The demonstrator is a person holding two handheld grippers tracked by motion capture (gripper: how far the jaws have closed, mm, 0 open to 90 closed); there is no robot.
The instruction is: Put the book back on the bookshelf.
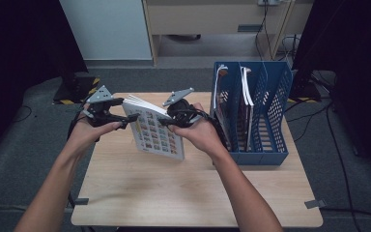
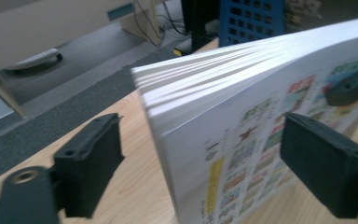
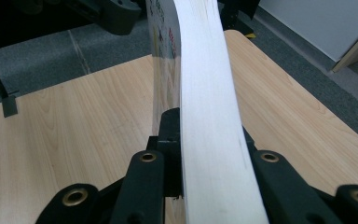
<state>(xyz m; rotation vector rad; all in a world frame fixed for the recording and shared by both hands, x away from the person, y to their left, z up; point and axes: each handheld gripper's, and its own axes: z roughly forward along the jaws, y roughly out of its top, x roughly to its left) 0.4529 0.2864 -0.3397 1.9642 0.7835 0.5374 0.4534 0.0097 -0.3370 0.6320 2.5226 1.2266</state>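
step: book (image 1: 155,131) being handed over between grippers, apparently on its way into the blue file rack (image 1: 274,121).
book: held upright above the middle of the surface (image 1: 174,193), toward the far edge; lower corner near or on the surface, contact cannot be told. Printed cover faces the person.
right gripper (image 3: 205,154): clamped on the book's page edge, pages pinched between the jaws; book weight judged to be carried here.
left gripper (image 2: 200,154): jaws spread wide, book's corner between them, pads standing off both faces; nothing gripped.
rack: stands at the right edge of the surface, far half; books already filed in the left slots, right slots look free.
next move: left gripper to be cleared sideways off the book; book then to be swung right and lowered edge-first into a free slot.
risk: one-sided grip on a thick book; sag or slip likely if swung fast.
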